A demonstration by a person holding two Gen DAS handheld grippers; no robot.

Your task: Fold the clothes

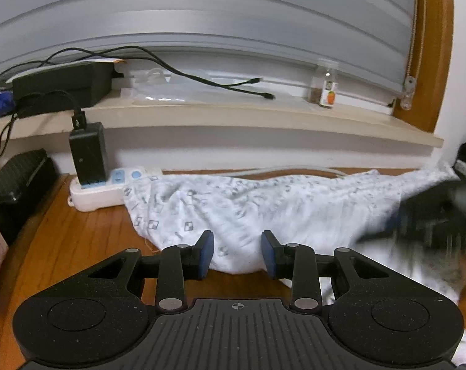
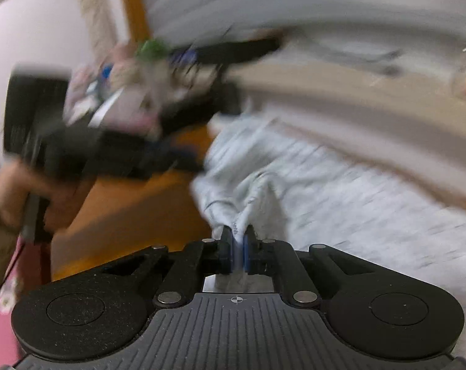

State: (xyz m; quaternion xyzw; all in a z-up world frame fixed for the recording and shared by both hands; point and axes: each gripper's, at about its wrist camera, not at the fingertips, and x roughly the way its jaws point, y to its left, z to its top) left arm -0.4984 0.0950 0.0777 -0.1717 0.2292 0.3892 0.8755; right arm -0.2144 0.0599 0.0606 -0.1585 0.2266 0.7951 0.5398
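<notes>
A: Where is the garment?

B: The white patterned cloth point(image 1: 264, 209) lies crumpled on the wooden table point(image 1: 78, 240), spread along the back edge under the window ledge point(image 1: 233, 117). Its left end touches the white power strip point(image 1: 100, 191) near the back left corner.

A: What are the left tongs doing?

B: The left gripper point(image 1: 237, 254) hangs just over the near edge of the cloth with its blue-padded fingers standing apart. Fabric shows in the gap, but the pads do not press on it.

A: And the right?

B: The right gripper point(image 2: 238, 252) is closed tight on a bunched fold of the cloth point(image 2: 325, 191), which is pinched between the blue pads and pulled up into a ridge.

A: Anything else in view?

B: A black charger point(image 1: 88, 154) is plugged into the power strip. On the ledge there are a black box point(image 1: 63, 83), loose black cables point(image 1: 202, 80) and a small clear bottle point(image 1: 324, 86). The right camera is badly blurred; at its left edge a hand point(image 2: 14, 197) holds the other tool.
</notes>
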